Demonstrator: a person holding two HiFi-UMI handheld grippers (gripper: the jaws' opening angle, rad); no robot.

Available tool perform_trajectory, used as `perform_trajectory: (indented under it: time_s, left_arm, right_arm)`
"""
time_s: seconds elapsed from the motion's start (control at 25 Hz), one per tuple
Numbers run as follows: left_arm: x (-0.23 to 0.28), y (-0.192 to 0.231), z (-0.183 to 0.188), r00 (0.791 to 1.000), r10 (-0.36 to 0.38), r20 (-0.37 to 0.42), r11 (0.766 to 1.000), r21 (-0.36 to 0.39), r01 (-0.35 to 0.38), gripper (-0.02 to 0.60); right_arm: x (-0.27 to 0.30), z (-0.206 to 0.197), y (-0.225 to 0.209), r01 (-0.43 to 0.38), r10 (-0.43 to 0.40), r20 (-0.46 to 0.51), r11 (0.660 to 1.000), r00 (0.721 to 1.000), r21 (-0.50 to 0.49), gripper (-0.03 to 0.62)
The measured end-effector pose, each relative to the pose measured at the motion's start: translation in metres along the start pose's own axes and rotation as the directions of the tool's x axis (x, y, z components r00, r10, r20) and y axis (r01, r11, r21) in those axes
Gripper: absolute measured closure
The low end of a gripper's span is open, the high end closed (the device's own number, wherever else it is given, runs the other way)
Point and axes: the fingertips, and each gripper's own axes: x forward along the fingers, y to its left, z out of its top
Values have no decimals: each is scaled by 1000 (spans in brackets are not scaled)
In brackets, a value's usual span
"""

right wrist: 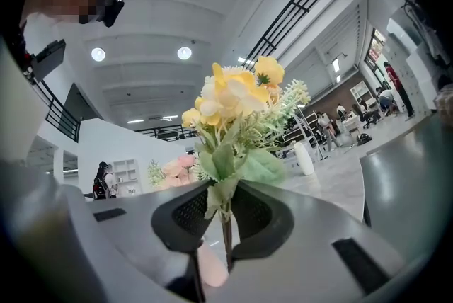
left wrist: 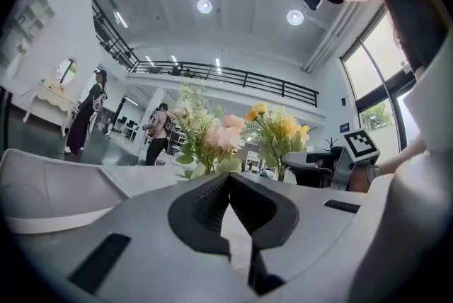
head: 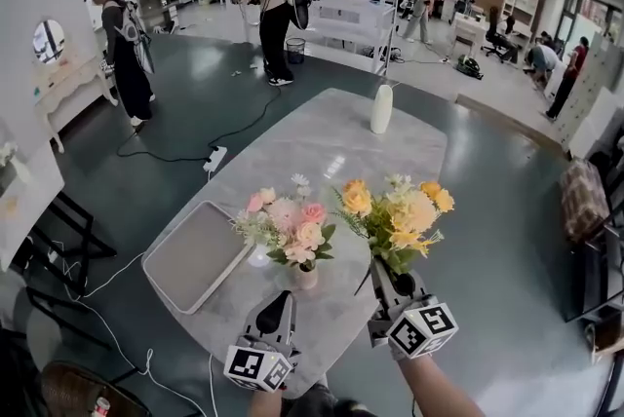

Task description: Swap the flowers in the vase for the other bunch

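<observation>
The pink bunch [head: 291, 228] stands upright in a small pale vase [head: 306, 277] near the table's front edge. My left gripper [head: 276, 310] sits just in front of that vase, shut with nothing between its jaws; in the left gripper view [left wrist: 228, 185] the pink bunch [left wrist: 216, 139] rises right ahead. My right gripper [head: 383, 281] is shut on the stem of the yellow bunch [head: 395, 208], held upright above the table, right of the pink one. In the right gripper view [right wrist: 225, 204] the stem [right wrist: 225, 234] runs down between the jaws under the yellow blooms [right wrist: 237, 102].
A grey tray [head: 198, 254] lies on the marble table [head: 322, 152] to the left of the vase. A tall white vase [head: 381, 109] stands at the table's far end. People [head: 273, 1] stand on the floor beyond, and cables trail past the table's left side.
</observation>
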Motion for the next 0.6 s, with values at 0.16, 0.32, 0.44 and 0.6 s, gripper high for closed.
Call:
perform_trajectory:
  time_s: [0.16,0.32,0.44,0.6]
  left_arm:
    - [-11,-2,-3,1000,27,1,999,-18,-27,568]
    - [-21,-3,-2,999,38,7,999,-22,-38,568]
    - [-25,-9,-1,999,45,19,999,-23,-44,568]
    - [-33,-18,-5,999,43,27,999,-17,-42,568]
  right_arm:
    - [-8,-4,-5,10,-10,-14,1000,1000,10,528]
    - [-16,-10,-4,18,-18,-29,1000,999,14,528]
    - [-24,-13,-5,11,-10,-40,1000,999,15,528]
    - [-38,-19,-4,3,-2,-47,1000,999,13,528]
